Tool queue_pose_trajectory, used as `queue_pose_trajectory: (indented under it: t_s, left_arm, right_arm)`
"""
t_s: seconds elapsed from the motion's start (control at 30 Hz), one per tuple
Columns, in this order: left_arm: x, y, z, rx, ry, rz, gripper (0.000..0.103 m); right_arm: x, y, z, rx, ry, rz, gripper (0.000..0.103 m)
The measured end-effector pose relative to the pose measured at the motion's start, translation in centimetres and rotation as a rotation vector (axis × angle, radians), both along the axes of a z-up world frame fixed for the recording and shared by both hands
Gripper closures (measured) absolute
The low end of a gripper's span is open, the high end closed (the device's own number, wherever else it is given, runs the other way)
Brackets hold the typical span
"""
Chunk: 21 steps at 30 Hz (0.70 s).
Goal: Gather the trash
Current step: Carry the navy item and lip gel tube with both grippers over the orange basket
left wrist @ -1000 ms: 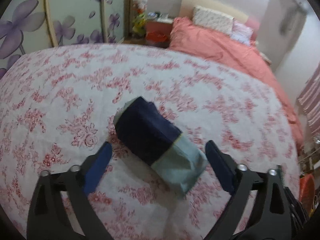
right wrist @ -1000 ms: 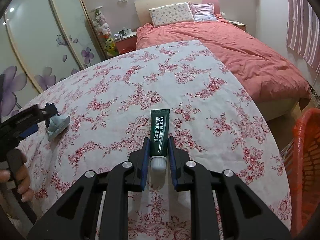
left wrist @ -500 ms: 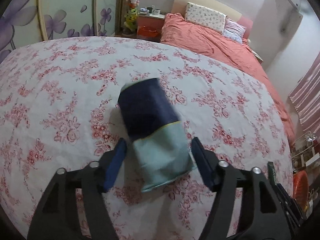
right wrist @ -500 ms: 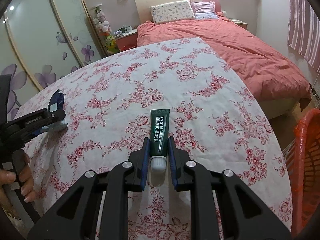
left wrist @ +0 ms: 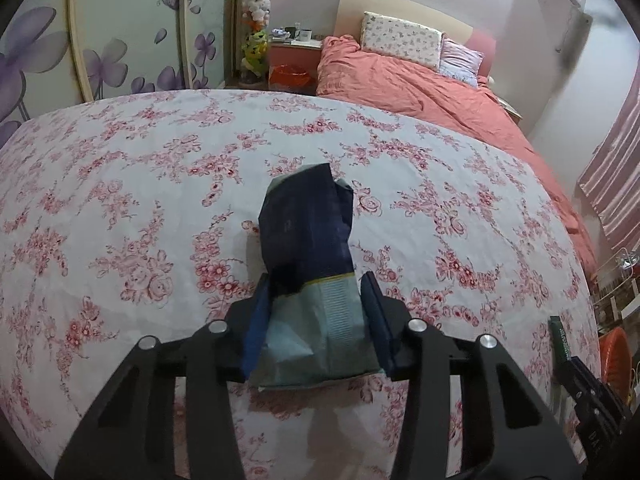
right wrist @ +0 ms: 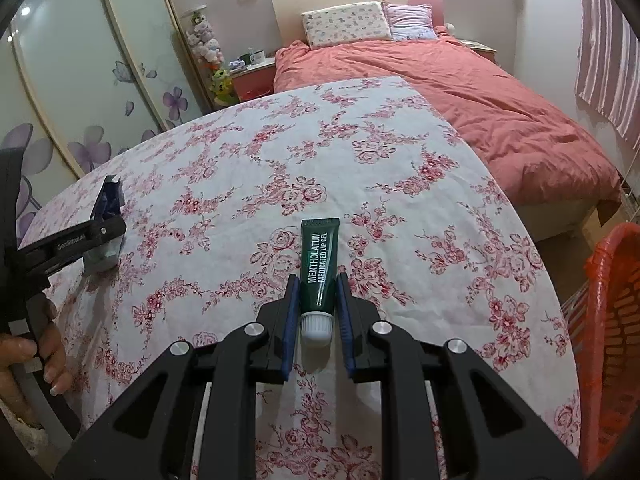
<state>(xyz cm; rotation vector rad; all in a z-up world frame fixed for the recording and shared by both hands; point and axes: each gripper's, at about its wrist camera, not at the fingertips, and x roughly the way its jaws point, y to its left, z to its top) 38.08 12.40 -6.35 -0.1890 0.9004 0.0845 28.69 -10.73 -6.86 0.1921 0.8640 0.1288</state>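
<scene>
- Navy-and-teal wrapper: our left gripper is closing on this crumpled packet, its blue pads at either side of the pale lower half, which looks pinched between them.
- We see the packet's dark upper end stick out beyond the fingertips above the tablecloth, white with red roses.
- From the right wrist view, the same left gripper shows at the left edge, packet in its jaws down at the cloth, a hand on its grip below.
- Our right gripper is clamped on a green tube printed "Mentholatum Medicated Lip Gel", pads pressed to both sides just above the white cap, which points back at the camera.
- We cannot tell whether the tube's far end touches the cloth.
- An orange basket stands at the right edge, beyond the table's rim.
- Behind the table, we make out a bed with a coral duvet and two pillows, and sliding doors with purple flowers.
</scene>
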Motion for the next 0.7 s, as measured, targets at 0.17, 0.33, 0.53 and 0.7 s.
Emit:
queue_pose_trajectory:
  t_s: [0.17,0.33,0.53,0.7]
  left_arm:
    - [-1.5,-0.7,1.3,0.021,-0.032,-0.022,0.059]
    - [-3.4,-2.2,3.3,0.028,-0.069,-0.064,0.059]
    - [-6.8,-5.4,6.4,0.03,-0.127,-0.152,0.059]
    - [-9.8,-8.6,8.5,0.038,-0.18,-0.232,0.058]
  right_arm:
    - [-1.2,-0.8,1.2,0.016,-0.035,-0.013,0.084]
    - [-3.2,-1.9,2.9,0.02,-0.088,-0.033,0.084]
    - [-6.5,-3.9,5.6,0.018,-0.188,-0.074,0.084]
    - [-10.5,-5.4,8.1,-0.051,-0.324,-0.13,0.084]
